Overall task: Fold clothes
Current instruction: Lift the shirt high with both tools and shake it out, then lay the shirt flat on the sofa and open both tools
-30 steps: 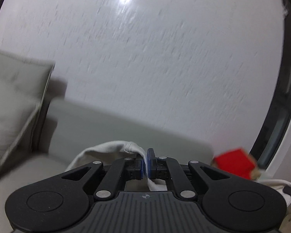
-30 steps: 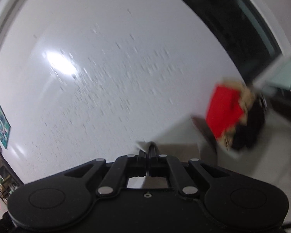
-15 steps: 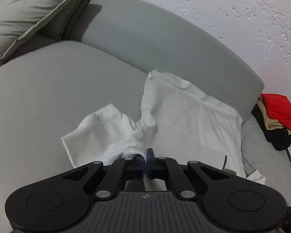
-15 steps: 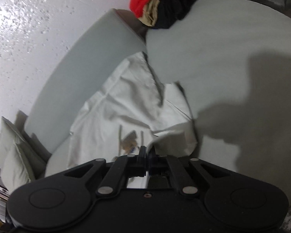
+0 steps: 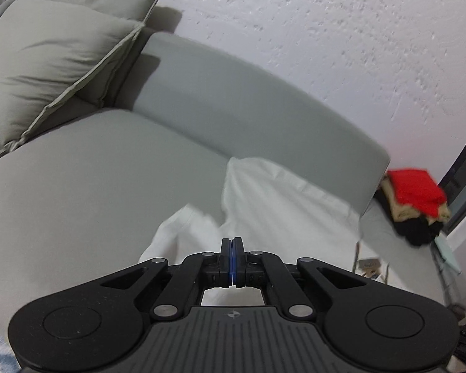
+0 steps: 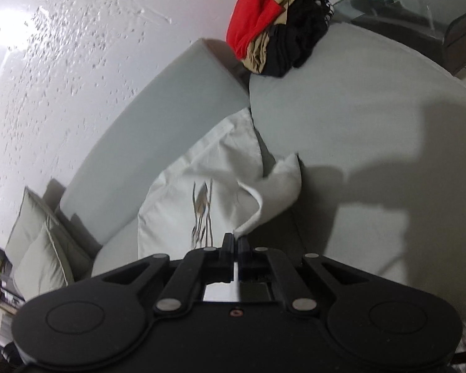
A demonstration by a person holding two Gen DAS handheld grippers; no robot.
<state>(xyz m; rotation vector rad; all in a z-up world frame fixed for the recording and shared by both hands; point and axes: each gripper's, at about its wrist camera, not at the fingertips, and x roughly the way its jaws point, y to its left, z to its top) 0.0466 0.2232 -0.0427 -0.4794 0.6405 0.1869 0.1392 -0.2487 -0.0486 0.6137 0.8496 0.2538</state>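
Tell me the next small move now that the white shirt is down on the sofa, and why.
Probably draw both grippers back toward you to pull the white shirt flat. The right gripper is shut on a sleeve corner that stands lifted and curled, and the left gripper looks shut at the bunched edge. The body already lies on the grey sofa, so only the near side needs smoothing before a fold.

A shirt [image 5: 282, 205] is lying on the sofa [image 5: 93, 186] against its backrest [image 5: 248, 105], 2 cushions [image 5: 46, 59] sitting left, a clothes pile [image 5: 416, 205] right.
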